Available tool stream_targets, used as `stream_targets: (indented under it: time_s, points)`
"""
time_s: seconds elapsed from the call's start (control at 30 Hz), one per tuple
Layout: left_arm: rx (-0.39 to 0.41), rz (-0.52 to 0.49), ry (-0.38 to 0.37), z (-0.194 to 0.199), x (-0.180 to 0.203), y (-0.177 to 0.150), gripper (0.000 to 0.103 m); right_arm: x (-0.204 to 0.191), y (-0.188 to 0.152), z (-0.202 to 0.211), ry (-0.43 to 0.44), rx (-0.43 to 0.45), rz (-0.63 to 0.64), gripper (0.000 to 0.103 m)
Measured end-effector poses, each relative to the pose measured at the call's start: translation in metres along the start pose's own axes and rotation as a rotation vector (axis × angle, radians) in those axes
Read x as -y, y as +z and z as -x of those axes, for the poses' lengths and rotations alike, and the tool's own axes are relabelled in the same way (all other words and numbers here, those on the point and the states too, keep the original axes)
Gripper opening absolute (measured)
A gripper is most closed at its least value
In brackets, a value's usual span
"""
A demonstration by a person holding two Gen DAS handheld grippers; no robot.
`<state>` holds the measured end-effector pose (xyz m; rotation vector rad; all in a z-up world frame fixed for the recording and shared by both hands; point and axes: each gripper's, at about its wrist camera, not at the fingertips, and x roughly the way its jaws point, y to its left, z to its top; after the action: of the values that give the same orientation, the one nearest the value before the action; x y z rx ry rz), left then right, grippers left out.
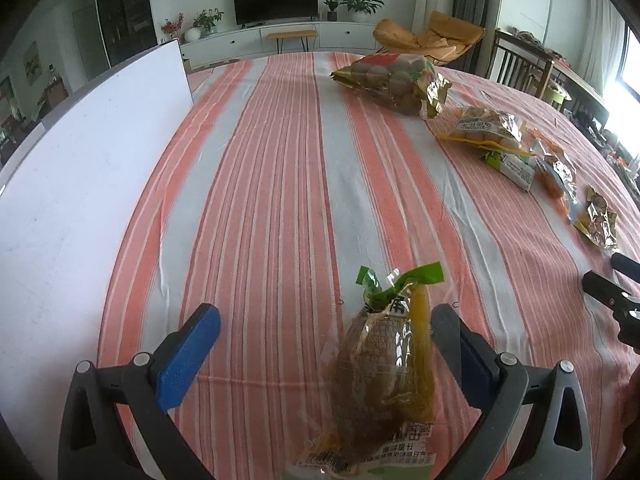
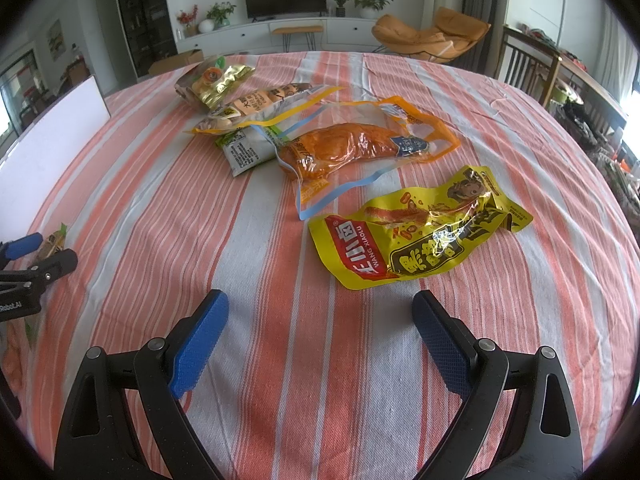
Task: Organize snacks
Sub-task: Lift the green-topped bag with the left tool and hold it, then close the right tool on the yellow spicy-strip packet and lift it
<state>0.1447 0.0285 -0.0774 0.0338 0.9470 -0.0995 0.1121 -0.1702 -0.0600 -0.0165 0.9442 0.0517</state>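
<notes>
My left gripper is open. A brown-and-yellow snack pack with a green top lies on the striped tablecloth between its fingers, close to the right finger. My right gripper is open and empty, a little short of a yellow snack bag. Beyond it lie a clear pack with an orange chicken piece, a white-green pack, a pack of round pieces and a gold bag. The left gripper shows at the left edge of the right wrist view.
A white board lies along the table's left side. A bag of brown balls sits far back in the left wrist view, with more packs along the right. Chairs stand beyond the table's far right edge.
</notes>
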Motion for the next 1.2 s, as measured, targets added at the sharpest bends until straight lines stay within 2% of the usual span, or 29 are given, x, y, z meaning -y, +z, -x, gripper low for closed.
stream_targets:
  time_s: [0.73, 0.8, 0.83, 0.87, 0.93, 1.0, 1.07, 1.13, 1.2]
  points:
    - [0.000, 0.000, 0.000, 0.001, 0.000, 0.000, 0.103, 0.002, -0.002, 0.000, -0.006, 0.001, 0.003, 0.094]
    - [0.000, 0.000, 0.000, 0.001, 0.000, 0.000, 0.103, 0.010, -0.004, 0.011, 0.020, 0.059, -0.038, 0.094]
    - [0.000, 0.000, 0.000, 0.001, 0.000, 0.000, 0.103, 0.023, -0.009, 0.026, 0.055, 0.132, -0.098, 0.094]
    - [0.000, 0.000, 0.000, 0.001, 0.000, 0.000, 0.103, 0.039, -0.014, 0.040, 0.078, 0.191, -0.185, 0.094]
    - [0.000, -0.001, 0.000, 0.001, 0.000, 0.000, 0.103, 0.073, -0.020, 0.049, 0.087, 0.217, -0.368, 0.094]
    - [0.000, -0.001, 0.001, 0.001, 0.000, 0.000, 0.103, 0.106, -0.017, 0.040, 0.096, 0.159, -0.531, 0.094]
    - [-0.001, 0.000, 0.000, 0.001, 0.000, 0.000, 0.103, 0.136, -0.003, 0.018, 0.112, 0.046, -0.670, 0.094]
    - [-0.001, 0.000, 0.000, 0.001, 0.000, 0.000, 0.103, 0.144, 0.018, 0.001, 0.097, 0.005, -0.684, 0.094]
    - [-0.004, -0.003, -0.003, 0.001, 0.000, 0.000, 0.103, 0.136, 0.044, -0.019, 0.037, -0.060, -0.603, 0.094]
